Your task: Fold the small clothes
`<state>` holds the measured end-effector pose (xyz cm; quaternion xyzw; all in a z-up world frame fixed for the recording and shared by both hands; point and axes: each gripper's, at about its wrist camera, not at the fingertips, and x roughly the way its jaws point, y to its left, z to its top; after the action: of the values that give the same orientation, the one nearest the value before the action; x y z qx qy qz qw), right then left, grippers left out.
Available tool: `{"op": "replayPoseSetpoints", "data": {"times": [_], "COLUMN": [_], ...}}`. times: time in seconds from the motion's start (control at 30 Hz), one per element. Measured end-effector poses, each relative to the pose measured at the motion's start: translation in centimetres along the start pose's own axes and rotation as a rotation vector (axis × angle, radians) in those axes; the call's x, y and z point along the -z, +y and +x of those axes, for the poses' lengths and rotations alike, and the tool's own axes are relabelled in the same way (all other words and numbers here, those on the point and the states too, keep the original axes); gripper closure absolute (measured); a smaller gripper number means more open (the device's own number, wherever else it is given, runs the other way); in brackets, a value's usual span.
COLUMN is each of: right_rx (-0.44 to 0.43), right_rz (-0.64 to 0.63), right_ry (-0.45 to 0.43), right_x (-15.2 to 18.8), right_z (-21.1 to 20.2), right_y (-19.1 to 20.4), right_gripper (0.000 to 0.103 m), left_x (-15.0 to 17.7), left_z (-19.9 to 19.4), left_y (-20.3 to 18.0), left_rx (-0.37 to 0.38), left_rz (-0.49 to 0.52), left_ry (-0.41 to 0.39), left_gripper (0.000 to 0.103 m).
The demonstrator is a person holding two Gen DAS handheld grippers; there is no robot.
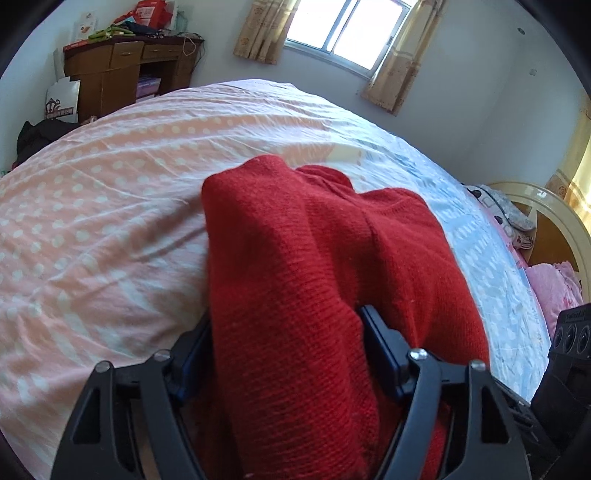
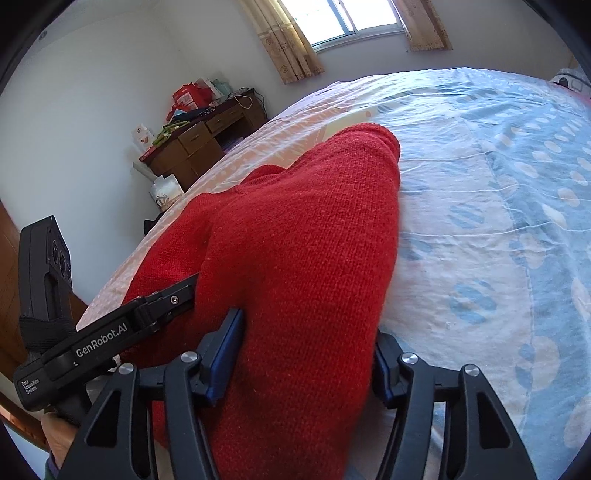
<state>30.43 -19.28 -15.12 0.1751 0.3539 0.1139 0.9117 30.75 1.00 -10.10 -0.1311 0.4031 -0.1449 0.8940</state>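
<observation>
A red knitted sweater (image 1: 317,236) lies on the bed, its near end bunched between my left gripper's fingers. My left gripper (image 1: 288,354) is shut on that thick fold; the cloth hides most of the left finger. In the right wrist view the same sweater (image 2: 314,229) runs up from between my right gripper's fingers. My right gripper (image 2: 310,354) is shut on its near end. The left gripper (image 2: 162,302) also shows there at the left, its tip against the sweater's edge.
The bed has a pink dotted sheet (image 1: 92,206) on the left and a blue dotted part (image 2: 498,192) on the right. A wooden desk (image 1: 122,70) with clutter stands by the far wall. A window (image 1: 347,29) with curtains is behind. Pillows (image 1: 509,214) lie at the headboard.
</observation>
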Motion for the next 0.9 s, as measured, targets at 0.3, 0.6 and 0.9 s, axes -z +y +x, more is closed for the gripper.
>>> {"op": "replayPoseSetpoints", "data": {"times": [0.3, 0.6, 0.9], "right_rx": [-0.01, 0.018, 0.068], "right_rz": [0.014, -0.011, -0.058], "right_ry": [0.004, 0.002, -0.004], "right_x": [-0.3, -0.5, -0.6], "right_z": [0.2, 0.4, 0.3], "right_y": [-0.4, 0.4, 1.6], "right_gripper": [0.041, 0.044, 0.056], "left_x": [0.2, 0.2, 0.3], "left_z": [0.0, -0.1, -0.8], "left_y": [0.0, -0.4, -2.2], "left_rx": [-0.002, 0.015, -0.043], "left_rz": [-0.005, 0.016, 0.012], "left_ry": [-0.008, -0.016, -0.014], "left_gripper": [0.023, 0.042, 0.066]}}
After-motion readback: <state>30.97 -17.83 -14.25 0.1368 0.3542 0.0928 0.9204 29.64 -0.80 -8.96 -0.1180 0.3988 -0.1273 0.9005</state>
